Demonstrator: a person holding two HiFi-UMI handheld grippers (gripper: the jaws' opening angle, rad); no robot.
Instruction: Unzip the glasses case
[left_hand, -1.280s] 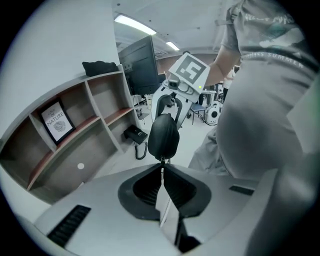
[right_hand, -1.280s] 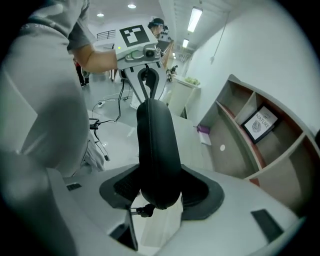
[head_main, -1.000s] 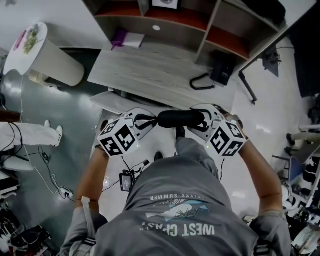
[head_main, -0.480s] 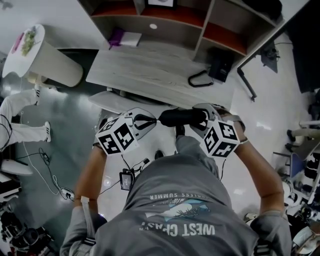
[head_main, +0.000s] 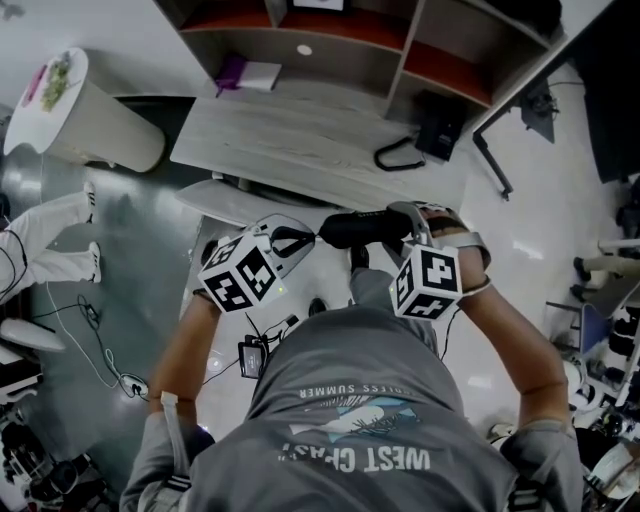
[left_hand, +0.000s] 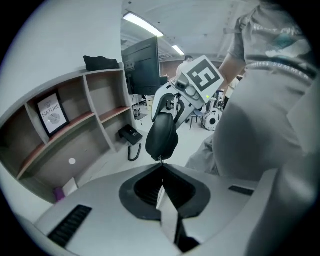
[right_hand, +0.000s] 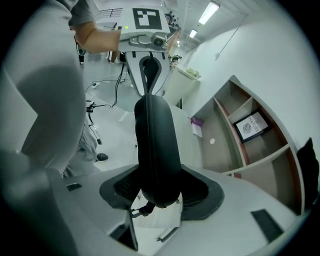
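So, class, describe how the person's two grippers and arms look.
Both the left gripper and right gripper have white moulded bodies with black recesses around the jaws. Each carries a cube of black-and-white square markers. The person wears a grey short-sleeved T-shirt with printed lettering.

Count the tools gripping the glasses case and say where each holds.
2. The left tool pinches the small pull at the left end of the case; the right tool clamps its right end.

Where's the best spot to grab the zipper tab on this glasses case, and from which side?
Pinch the thin zipper tab at the glasses case's narrow end, coming end-on along its length. It juts out there, and the left gripper's jaws are shut on it that way.
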